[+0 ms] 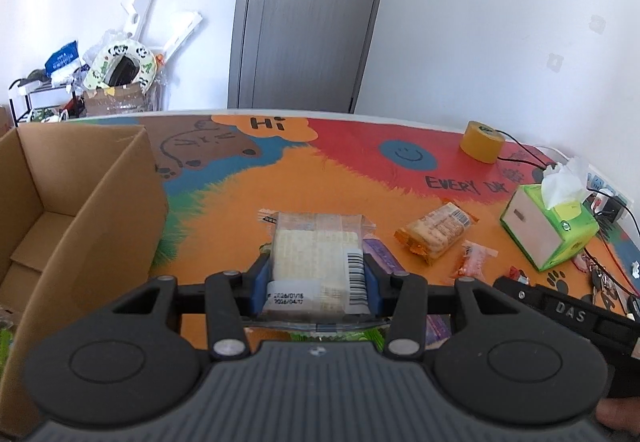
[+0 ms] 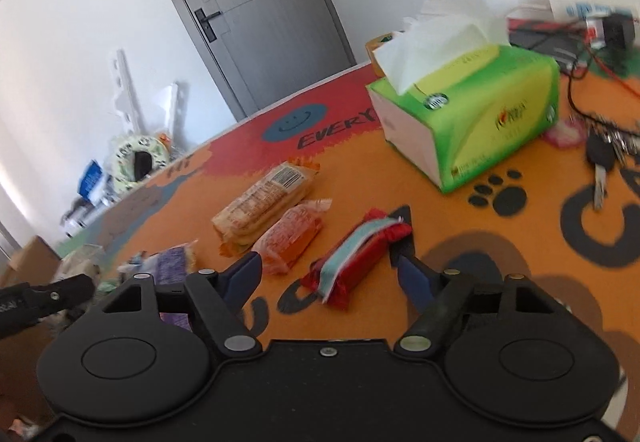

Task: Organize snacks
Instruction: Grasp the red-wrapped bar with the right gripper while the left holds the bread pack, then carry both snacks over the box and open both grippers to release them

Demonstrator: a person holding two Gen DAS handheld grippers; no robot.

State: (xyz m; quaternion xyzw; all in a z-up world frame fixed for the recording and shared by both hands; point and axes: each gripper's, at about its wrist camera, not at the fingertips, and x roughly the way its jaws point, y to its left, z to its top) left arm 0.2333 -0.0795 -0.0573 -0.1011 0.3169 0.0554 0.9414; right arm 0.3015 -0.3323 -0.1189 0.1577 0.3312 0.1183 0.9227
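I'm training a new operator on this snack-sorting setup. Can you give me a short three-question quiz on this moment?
1. True or false: the left gripper is shut on a clear-wrapped cracker pack.
2. Which snack lies between the right gripper's open fingers? A. red packet with a pale blue stripe B. orange biscuit pack C. purple packet
3. Fill in: in the left wrist view, the open cardboard box stands to the ____ of the held pack.

Key: 1 true; 2 A; 3 left.
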